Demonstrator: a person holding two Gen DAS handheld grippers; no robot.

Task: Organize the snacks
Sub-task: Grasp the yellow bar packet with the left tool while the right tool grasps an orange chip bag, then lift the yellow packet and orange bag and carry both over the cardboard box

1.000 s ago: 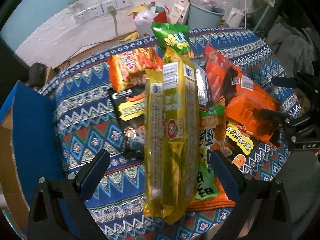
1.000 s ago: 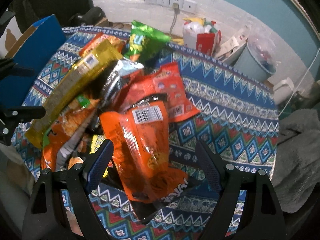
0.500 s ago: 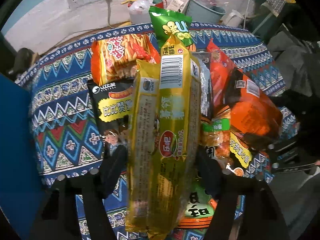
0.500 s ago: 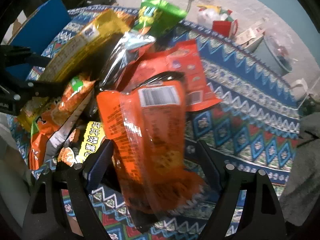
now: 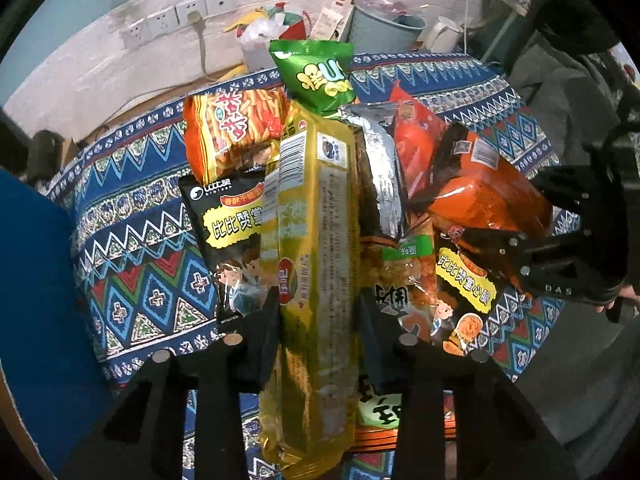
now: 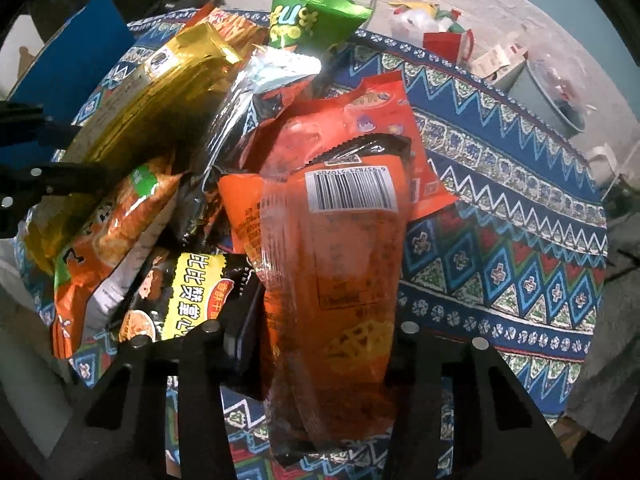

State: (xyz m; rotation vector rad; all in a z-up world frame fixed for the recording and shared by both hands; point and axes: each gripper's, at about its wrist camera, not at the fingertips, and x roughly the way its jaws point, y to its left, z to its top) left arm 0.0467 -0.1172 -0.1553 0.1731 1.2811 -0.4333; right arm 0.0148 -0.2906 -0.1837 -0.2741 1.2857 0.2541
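A pile of snack packets lies on a patterned cloth (image 5: 132,272). My left gripper (image 5: 318,320) is shut on a long yellow packet (image 5: 316,248), which also shows in the right wrist view (image 6: 156,92). My right gripper (image 6: 320,332) is shut on an orange packet with a barcode (image 6: 340,264); that packet also shows in the left wrist view (image 5: 488,196), with the right gripper (image 5: 516,256) on it. A green packet (image 5: 320,76), an orange stick-snack packet (image 5: 236,128), black packets (image 5: 232,240) and a silver packet (image 5: 380,176) lie around them.
A blue box (image 5: 36,320) stands at the left of the cloth. Behind the cloth are wall sockets (image 5: 176,20), a grey bucket (image 5: 384,28), a white kettle (image 5: 440,38) and small bags. Grey clothing (image 5: 560,92) lies at the right.
Both grippers have closed from wide open onto their packets, the left on the yellow one and the right on the orange one, and both moved in closer to the pile.
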